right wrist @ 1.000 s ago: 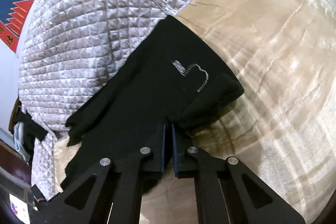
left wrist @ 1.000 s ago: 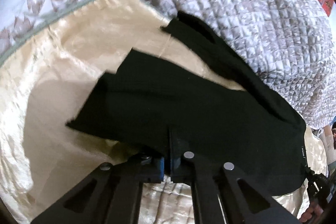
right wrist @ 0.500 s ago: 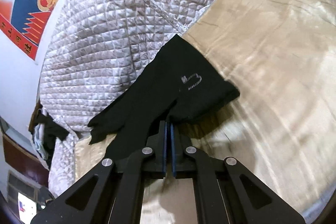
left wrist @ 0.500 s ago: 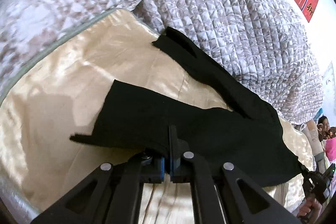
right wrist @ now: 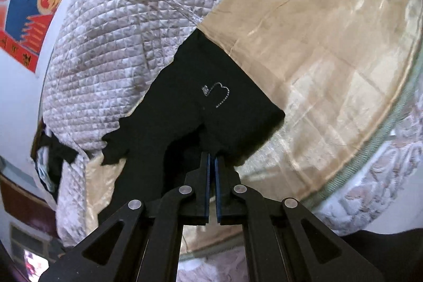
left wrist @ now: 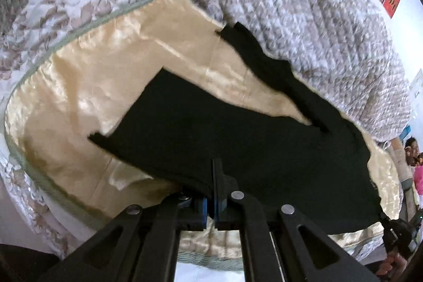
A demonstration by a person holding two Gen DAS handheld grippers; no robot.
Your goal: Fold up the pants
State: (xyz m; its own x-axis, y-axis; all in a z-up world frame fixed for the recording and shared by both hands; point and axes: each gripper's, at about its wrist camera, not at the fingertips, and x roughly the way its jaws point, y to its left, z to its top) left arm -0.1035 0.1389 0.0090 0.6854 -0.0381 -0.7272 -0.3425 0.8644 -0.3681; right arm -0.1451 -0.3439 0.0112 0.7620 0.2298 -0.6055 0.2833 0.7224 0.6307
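Item: black pants, spread over the cream satin sheet, far leg lying against the quilted bedspread.

Your left gripper: clenched on the near edge of the pants, cloth fanning out directly ahead of its fingers.

Your right gripper: clenched on the pants too, at the edge below the stitched emblem; cloth rises ahead and leftward.
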